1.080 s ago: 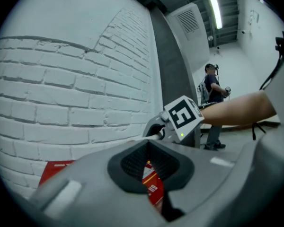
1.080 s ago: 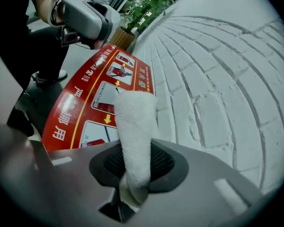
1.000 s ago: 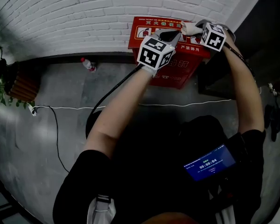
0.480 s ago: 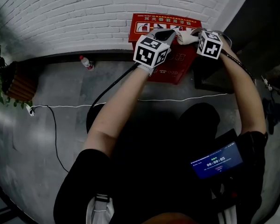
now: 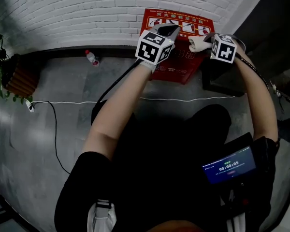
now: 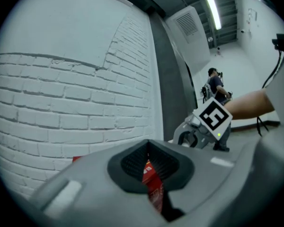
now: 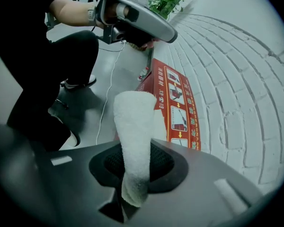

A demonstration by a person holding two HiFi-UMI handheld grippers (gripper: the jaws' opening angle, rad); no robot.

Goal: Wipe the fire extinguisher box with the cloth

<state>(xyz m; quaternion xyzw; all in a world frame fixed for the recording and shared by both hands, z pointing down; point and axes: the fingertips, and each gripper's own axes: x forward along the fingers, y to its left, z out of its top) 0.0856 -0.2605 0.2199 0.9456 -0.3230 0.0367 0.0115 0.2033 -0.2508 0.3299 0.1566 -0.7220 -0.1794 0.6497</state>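
R gripper [image 5: 206, 41] clamped on white cloth [image 7: 134, 136], top centre by red box [image 5: 174, 67]; L gripper [image 5: 169, 29] jaws together, empty.

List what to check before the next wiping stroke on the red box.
1. Cloth gripped: ok. The right gripper is clamped on it, with the free end sticking out ahead.
2. Cloth touching the fire extinguisher box: cannot tell. The head view shows it over the box's right part.
3. Left gripper empty: ok. Its jaws are together with nothing in them.
4. Left gripper out of the stroke path: probably not ok. It hangs over the box's top, beside the cloth.
5. Floor clutter: ok. The bottle and white cable lie apart from the box.
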